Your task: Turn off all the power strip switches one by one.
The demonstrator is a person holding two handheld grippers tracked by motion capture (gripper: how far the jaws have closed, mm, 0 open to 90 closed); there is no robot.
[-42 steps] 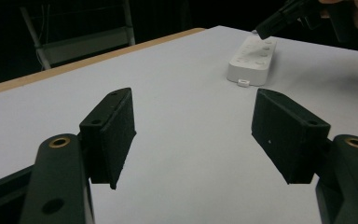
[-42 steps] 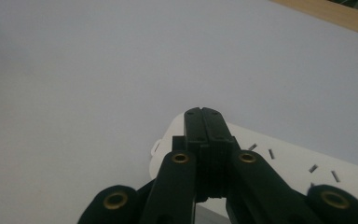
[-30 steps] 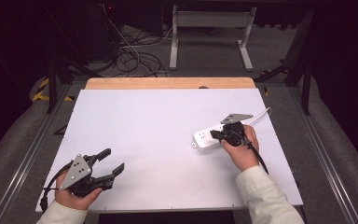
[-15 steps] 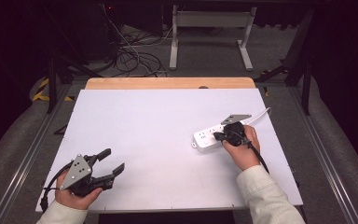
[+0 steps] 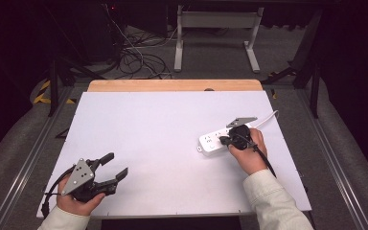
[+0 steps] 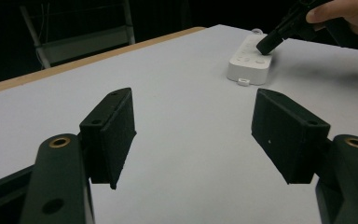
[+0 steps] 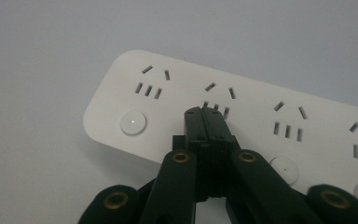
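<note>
A white power strip (image 5: pixel 215 140) lies on the right side of the white table, its cord running off to the right. My right gripper (image 5: pixel 223 140) is shut with nothing in it, its joined tips held just over the strip's top. In the right gripper view the closed tips (image 7: pixel 207 113) sit at the second socket group of the power strip (image 7: pixel 177 93), next to a round white button (image 7: pixel 134 123). My left gripper (image 5: pixel 116 168) rests open near the front left of the table. Its jaws stand wide apart in the left gripper view, where the power strip (image 6: pixel 251 58) lies far off.
The white table top (image 5: pixel 163 124) has a wooden strip along its far edge. Beyond it on the floor lie tangled cables (image 5: pixel 134 60) and a grey metal stand (image 5: pixel 215 28). Metal rails run along both sides of the table.
</note>
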